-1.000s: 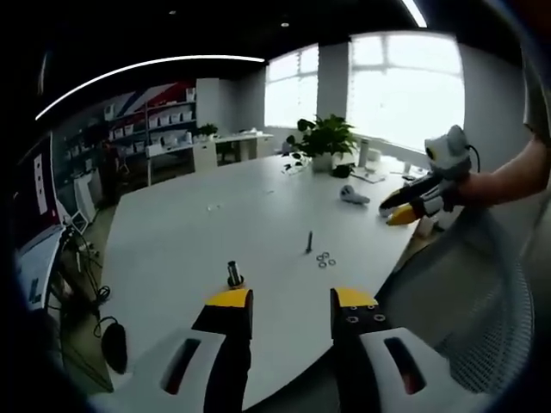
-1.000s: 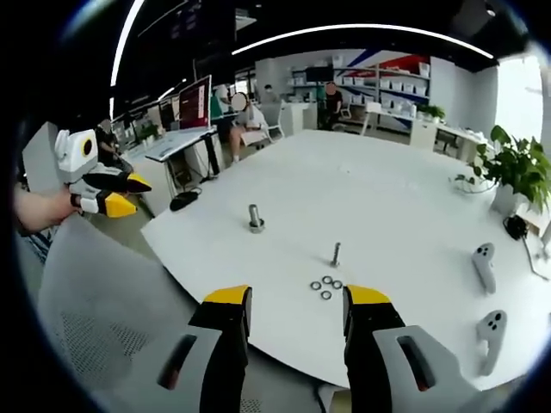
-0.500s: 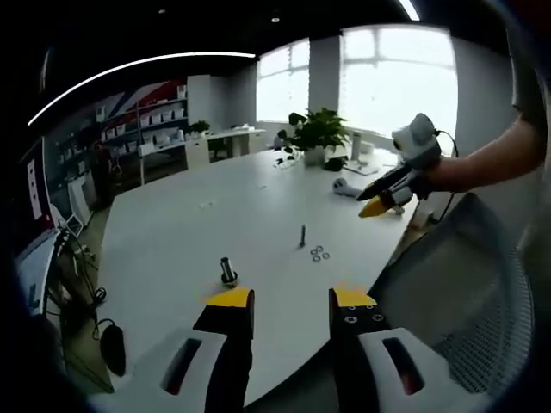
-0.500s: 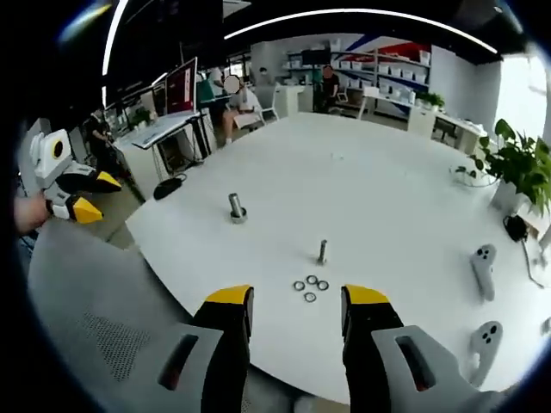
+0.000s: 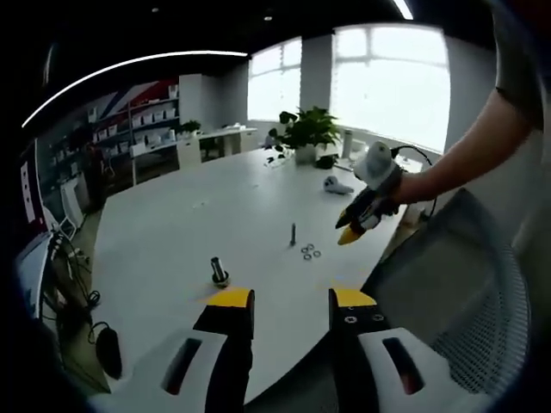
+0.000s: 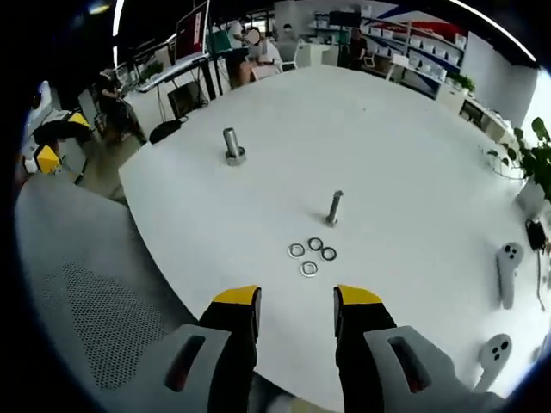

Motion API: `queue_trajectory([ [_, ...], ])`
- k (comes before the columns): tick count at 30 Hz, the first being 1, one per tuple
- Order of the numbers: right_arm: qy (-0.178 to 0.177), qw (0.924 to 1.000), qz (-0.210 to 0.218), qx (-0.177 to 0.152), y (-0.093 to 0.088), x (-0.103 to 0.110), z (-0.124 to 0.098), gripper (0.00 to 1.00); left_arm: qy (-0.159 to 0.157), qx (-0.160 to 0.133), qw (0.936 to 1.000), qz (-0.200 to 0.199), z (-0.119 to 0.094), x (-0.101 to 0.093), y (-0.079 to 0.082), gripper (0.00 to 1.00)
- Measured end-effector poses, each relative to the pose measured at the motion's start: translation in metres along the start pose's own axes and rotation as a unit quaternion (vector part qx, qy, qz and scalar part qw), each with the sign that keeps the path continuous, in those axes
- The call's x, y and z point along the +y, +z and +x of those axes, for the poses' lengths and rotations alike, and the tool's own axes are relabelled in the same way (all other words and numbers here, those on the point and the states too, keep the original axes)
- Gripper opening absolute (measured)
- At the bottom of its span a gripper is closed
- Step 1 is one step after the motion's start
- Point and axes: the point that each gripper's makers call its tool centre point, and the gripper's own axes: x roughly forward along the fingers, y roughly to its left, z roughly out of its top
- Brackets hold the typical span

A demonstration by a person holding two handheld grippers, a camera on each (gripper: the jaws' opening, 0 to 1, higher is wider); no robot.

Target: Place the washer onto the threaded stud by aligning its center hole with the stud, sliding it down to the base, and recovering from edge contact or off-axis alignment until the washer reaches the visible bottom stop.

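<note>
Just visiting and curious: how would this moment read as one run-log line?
right tool: open, above washers | left tool: open | threaded stud: bare | washers: on table

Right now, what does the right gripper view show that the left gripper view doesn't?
Right gripper view: the washers read as four separate rings, two white controllers lie toward the table's right side, and the left hand-held gripper sits at the left edge.
Left gripper view: the right hand-held gripper near the washers, the person's arm, bright windows.
Both: white table, thin stud, thicker bolt, mesh chair.
</note>
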Motion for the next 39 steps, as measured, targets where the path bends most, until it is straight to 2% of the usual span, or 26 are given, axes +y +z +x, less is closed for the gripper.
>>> queue_trajectory([
  [3,0.002,0.9999,0.006,0.008,-0.003,-0.001,0.006,0.36,0.001,0.004,1.0000,-0.004,0.000,0.001,-0.002,0.33],
  [12,0.002,0.9994,0.002,0.035,-0.008,-0.006,0.029,0.33,0.010,0.015,0.9997,0.019,0.002,0.001,-0.005,0.32],
  [18,0.009,0.9993,-0.012,0.034,-0.002,-0.006,0.041,0.31,0.019,0.016,0.9996,0.011,0.001,0.005,-0.007,0.32],
  [19,0.011,0.9989,-0.026,0.037,-0.001,-0.006,0.043,0.31,0.020,0.018,0.9995,0.014,0.001,0.006,-0.007,0.32],
  [24,0.018,0.9990,-0.021,0.036,0.008,-0.009,0.053,0.29,0.028,0.021,0.9992,0.019,0.000,0.008,-0.008,0.32],
  [31,0.027,0.9968,-0.047,0.059,0.005,-0.006,0.060,0.25,0.038,0.016,0.9990,0.016,-0.001,0.013,-0.006,0.32],
  [36,0.025,0.9959,-0.036,0.079,-0.007,-0.007,0.060,0.23,0.040,0.017,0.9989,0.019,-0.001,0.013,-0.007,0.33],
  [37,0.029,0.9964,-0.045,0.066,-0.004,-0.008,0.061,0.23,0.040,0.017,0.9989,0.018,-0.001,0.013,-0.007,0.33],
  [39,0.031,0.9973,-0.021,0.064,-0.003,-0.010,0.063,0.23,0.040,0.017,0.9989,0.015,-0.001,0.014,-0.006,0.33],
])
